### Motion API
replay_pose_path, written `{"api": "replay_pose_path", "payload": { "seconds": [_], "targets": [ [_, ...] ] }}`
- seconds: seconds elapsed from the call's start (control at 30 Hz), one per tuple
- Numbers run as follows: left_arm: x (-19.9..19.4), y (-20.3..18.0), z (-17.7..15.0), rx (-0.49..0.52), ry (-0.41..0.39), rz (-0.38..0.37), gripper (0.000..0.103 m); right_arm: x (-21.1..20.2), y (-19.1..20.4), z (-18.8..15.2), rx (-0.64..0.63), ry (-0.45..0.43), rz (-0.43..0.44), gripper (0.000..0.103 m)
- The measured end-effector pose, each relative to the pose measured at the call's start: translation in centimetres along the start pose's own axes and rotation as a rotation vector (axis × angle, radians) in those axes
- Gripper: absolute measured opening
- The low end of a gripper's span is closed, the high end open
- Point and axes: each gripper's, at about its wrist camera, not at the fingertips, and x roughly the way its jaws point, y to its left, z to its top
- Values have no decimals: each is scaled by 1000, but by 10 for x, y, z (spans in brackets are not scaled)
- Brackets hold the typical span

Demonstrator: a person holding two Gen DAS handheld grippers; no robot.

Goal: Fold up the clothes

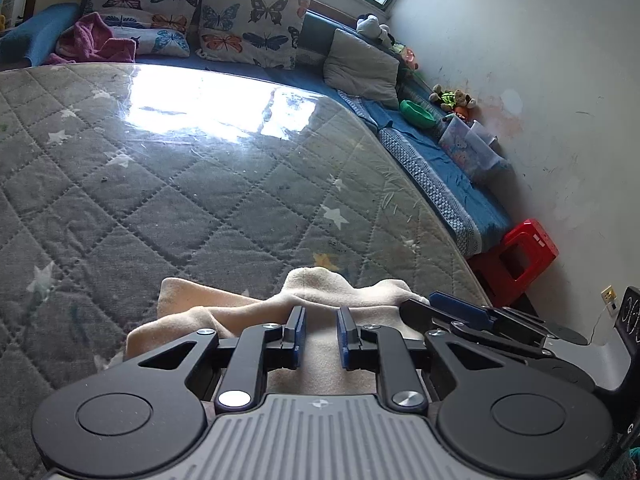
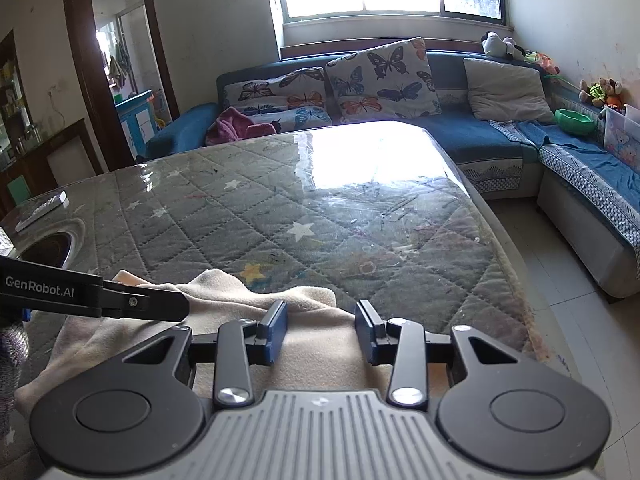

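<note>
A cream garment lies bunched at the near edge of the quilted grey table. It also shows in the right wrist view. My left gripper is open, its blue pads a small gap apart, right over the cloth with nothing between them. My right gripper is open wider, also over the cloth and empty. The right gripper shows at the right in the left wrist view. The left gripper shows at the left in the right wrist view.
A clear sheet covers the table. A blue corner sofa with butterfly pillows runs behind and right. A pink cloth lies on it. A red stool stands by the wall. A white remote lies at the table's left.
</note>
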Motion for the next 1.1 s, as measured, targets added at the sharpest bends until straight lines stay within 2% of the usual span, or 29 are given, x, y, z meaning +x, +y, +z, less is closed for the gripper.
{"api": "replay_pose_path", "payload": {
  "seconds": [0.2, 0.37, 0.43, 0.53, 0.7, 1.1],
  "targets": [
    [-7, -3, -1, 21, -17, 0, 20, -13, 2, -1, -5, -34, 13, 39],
    [-15, -14, -6, 71, -32, -5, 20, -20, 15, -4, -68, -30, 29, 40],
    [-14, -17, -8, 86, -27, -2, 20, -18, 20, -7, -92, -18, 30, 45],
    [-16, -18, -11, 93, -21, 11, 20, -18, 23, -9, -101, -19, 20, 45],
    [-25, -22, -19, 125, -35, 24, 30, -32, 30, -11, -127, -38, 23, 51],
    [-44, -31, -53, 219, -52, 56, 40, -52, 54, -40, -202, -23, 15, 59]
  ]
}}
